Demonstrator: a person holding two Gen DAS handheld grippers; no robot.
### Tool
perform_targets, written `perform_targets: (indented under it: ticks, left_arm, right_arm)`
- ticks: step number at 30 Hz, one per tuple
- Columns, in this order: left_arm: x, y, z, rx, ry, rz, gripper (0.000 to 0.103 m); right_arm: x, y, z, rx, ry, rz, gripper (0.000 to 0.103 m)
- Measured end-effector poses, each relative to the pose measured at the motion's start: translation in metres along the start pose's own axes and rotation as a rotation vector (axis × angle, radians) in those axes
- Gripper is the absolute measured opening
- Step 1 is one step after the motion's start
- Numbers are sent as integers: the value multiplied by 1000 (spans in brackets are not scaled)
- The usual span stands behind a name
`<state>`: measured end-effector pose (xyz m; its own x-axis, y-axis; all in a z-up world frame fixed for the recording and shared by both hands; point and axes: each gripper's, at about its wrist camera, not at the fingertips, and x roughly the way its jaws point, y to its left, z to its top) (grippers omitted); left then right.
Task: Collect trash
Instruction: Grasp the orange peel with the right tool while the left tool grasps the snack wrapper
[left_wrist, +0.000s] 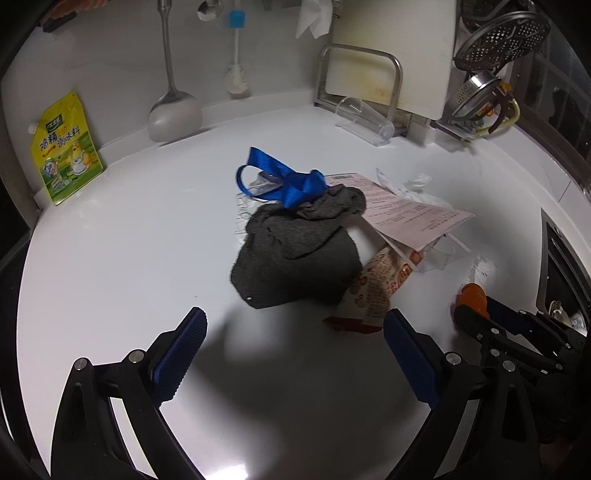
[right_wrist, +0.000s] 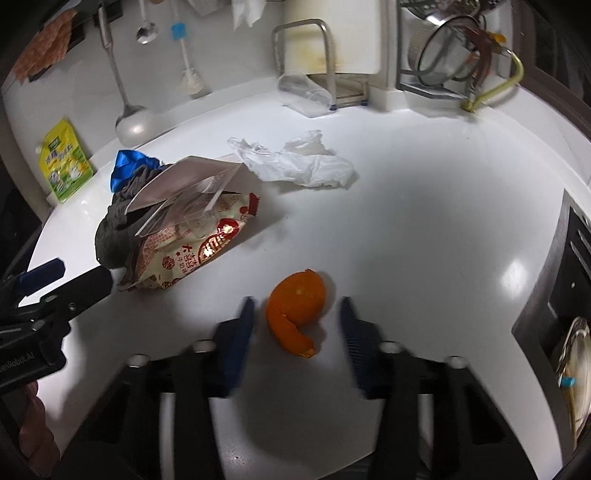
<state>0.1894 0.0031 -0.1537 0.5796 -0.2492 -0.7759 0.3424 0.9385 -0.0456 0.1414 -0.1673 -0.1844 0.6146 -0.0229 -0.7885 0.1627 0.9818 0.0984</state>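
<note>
A glossy white countertop meets a white wall, with a dish rack in the corner.

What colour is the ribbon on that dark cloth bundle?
Bright blue ribbon; the left wrist view shows it best.

The counter carries a pile at its left-centre: a cloth bag with a ribbon on top, a snack packet touching its right side, and a paper sheet lying across both. A crumpled plastic bag lies behind the packet. The orange peel lies right of the pile, between the right gripper's fingers. A seasoning pouch leans against the rear wall, far left.
</note>
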Motion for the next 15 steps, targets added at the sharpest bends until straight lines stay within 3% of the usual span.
perform_targets:
  ticks: [15]
  left_arm:
    - [29, -40, 2, 26, -2, -8, 91]
  right_arm:
    - [-19, -34, -6, 68, -38, 15, 25]
